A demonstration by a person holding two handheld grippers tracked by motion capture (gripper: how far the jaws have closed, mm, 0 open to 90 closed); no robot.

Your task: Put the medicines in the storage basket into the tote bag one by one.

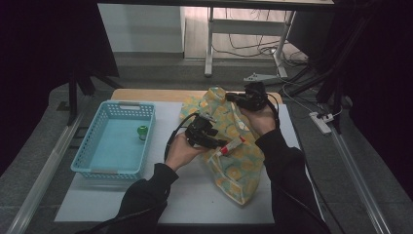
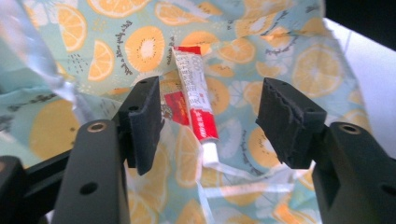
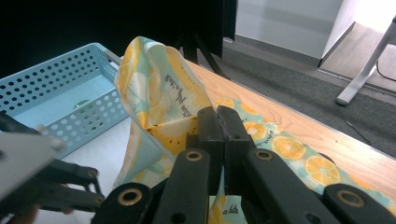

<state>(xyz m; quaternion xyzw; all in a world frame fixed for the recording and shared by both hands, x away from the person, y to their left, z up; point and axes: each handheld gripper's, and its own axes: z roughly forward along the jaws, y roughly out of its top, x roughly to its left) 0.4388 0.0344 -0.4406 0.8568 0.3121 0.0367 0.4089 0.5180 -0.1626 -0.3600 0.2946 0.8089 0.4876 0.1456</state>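
The left gripper (image 2: 208,123), jaws spread, hovers over a red-and-white tube (image 2: 195,95) lying free on the citrus-print bag (image 2: 140,42), mid-table. The right gripper (image 3: 220,122), jaws pressed together, pinches the bag's far edge upright. The blue basket (image 1: 83,155) at left holds one small green item (image 1: 142,131); the tube's transfer appears undone.

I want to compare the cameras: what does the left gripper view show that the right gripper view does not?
Left gripper view: a red and white tube lying on the cloth between the open jaws of the left hand-held gripper, untouched by either jaw. Right gripper view: the right hand-held gripper shut on a raised fold of cloth, the blue basket, the wooden table edge. Both: the orange-print bag.
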